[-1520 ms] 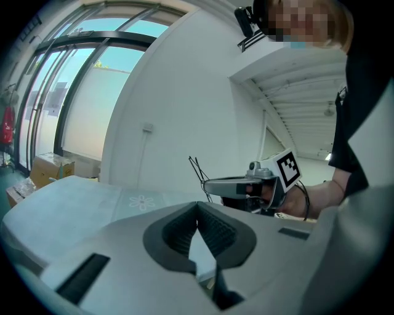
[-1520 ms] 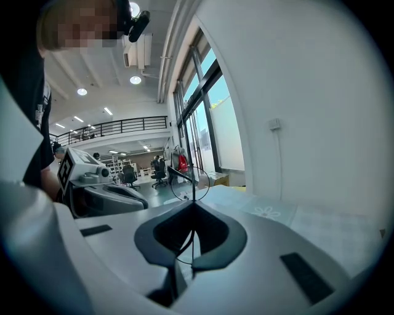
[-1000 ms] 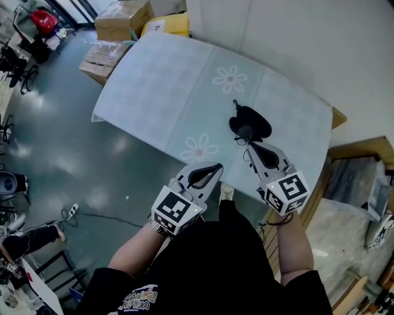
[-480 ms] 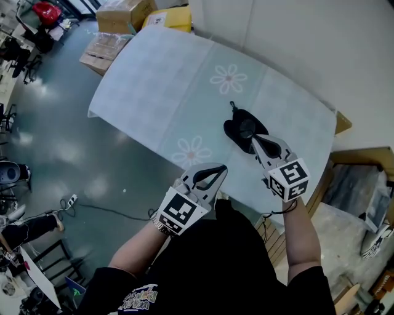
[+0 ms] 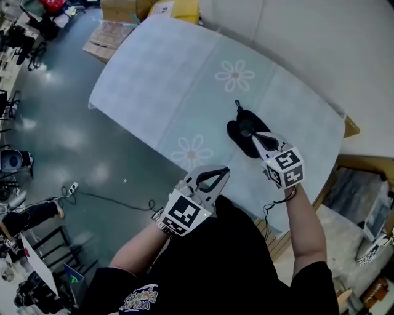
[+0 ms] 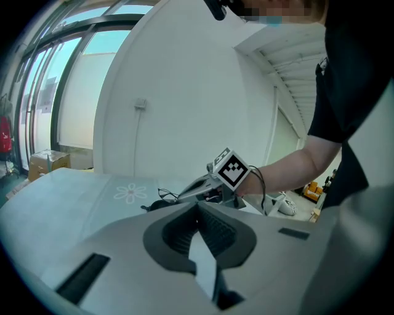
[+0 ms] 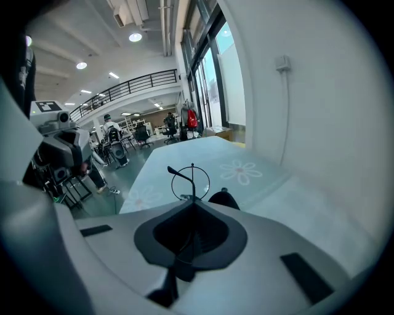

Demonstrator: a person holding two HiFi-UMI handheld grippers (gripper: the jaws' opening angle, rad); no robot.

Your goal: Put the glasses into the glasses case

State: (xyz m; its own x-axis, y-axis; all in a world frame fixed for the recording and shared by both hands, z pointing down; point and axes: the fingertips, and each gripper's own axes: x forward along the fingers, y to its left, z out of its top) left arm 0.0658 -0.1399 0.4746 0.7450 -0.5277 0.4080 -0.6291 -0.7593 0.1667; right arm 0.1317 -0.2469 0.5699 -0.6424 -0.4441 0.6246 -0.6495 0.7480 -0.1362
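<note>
The black glasses case [image 5: 241, 131] lies open on the pale floral tablecloth [image 5: 184, 80], right of its middle. My right gripper [image 5: 253, 136] is just above the case, shut on the thin wire-framed glasses [image 7: 191, 181], whose round lens and one temple stick out past the fingertips. In the right gripper view the case [image 7: 225, 198] shows just beyond the jaws. My left gripper [image 5: 213, 178] is shut on nothing and hangs near the table's front edge, apart from the case. From the left gripper view I see the right gripper's marker cube [image 6: 233, 169] and the glasses [image 6: 164, 195].
Cardboard boxes [image 5: 123, 9] stand at the table's far left end. A white wall [image 5: 320, 43] runs along the far side. The grey floor [image 5: 55, 123] to the left holds a cable and power strip [image 5: 71, 187]. Wooden boards [image 5: 363, 184] lie at the right.
My right gripper has carried the glasses a little forward, from beside the case's near edge to over it. The left gripper has barely moved.
</note>
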